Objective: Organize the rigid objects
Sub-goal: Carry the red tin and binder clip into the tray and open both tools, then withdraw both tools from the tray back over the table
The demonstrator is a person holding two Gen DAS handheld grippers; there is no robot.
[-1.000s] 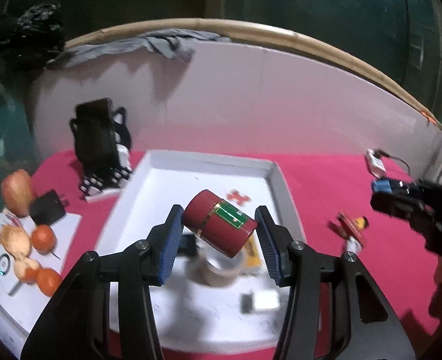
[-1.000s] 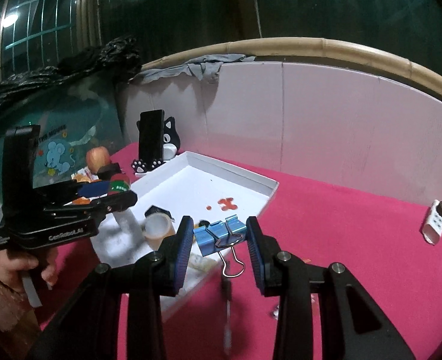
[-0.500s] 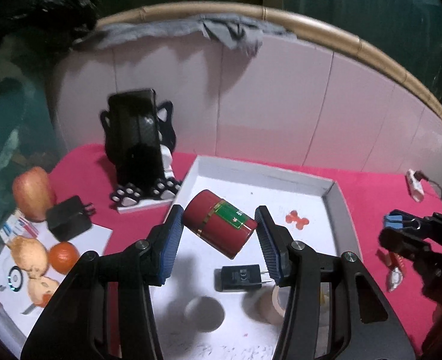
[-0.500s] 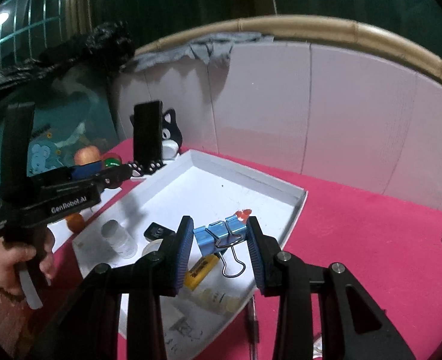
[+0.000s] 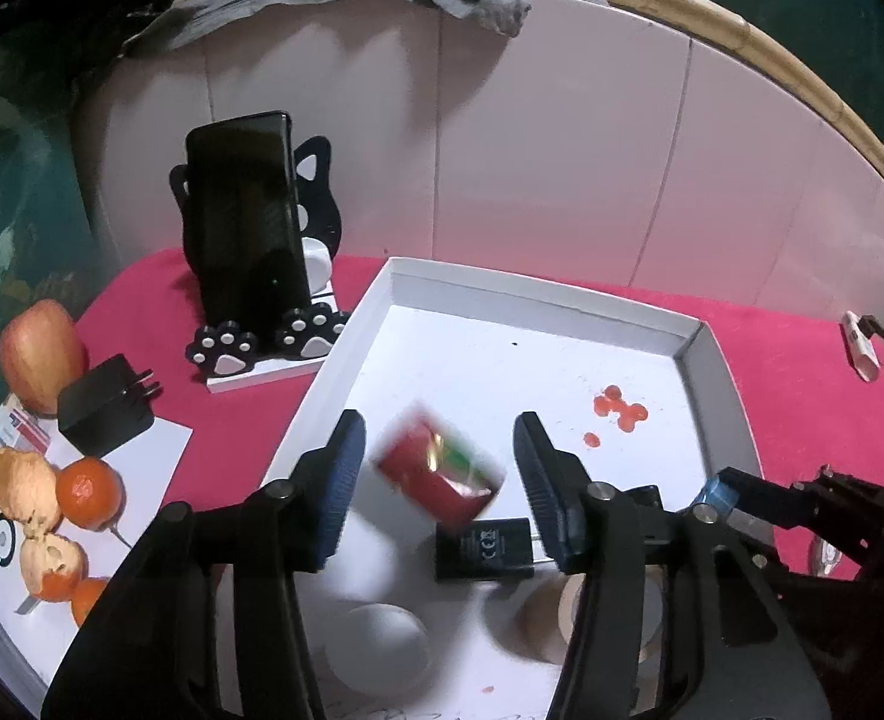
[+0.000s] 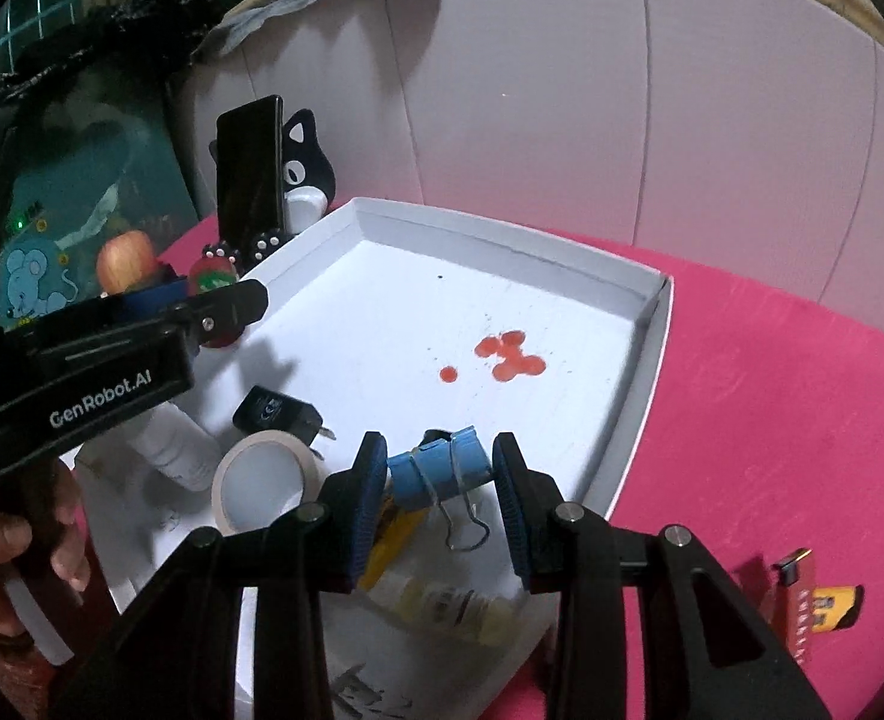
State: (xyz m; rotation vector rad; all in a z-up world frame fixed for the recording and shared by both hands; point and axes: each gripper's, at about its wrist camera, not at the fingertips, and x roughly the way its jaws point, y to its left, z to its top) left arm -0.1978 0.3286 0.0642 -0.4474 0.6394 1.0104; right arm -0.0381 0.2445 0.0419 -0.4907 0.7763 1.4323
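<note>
My left gripper (image 5: 439,480) hangs over the white tray (image 5: 538,288) and its jaws are opening. The red can with a green label (image 5: 442,474) is blurred between the pads, touching neither. In the right wrist view that can (image 6: 213,279) shows behind the left gripper's fingers (image 6: 226,306). My right gripper (image 6: 442,492) is over the tray's near right part (image 6: 652,360), jaws opening. A blue binder clip (image 6: 442,471) sits tilted between its pads, with a gap on the right side.
In the tray lie a black charger (image 5: 483,546), a tape roll (image 6: 262,480), a white bottle (image 6: 178,450), a yellow lighter (image 6: 391,540) and red spots (image 6: 511,357). A phone on a cat stand (image 5: 244,228), apple (image 5: 40,354), oranges (image 5: 88,492) stand left.
Both grippers came forward and down over the tray. Both sets of jaws have widened; the red can and the blue clip have come loose from the pads.
</note>
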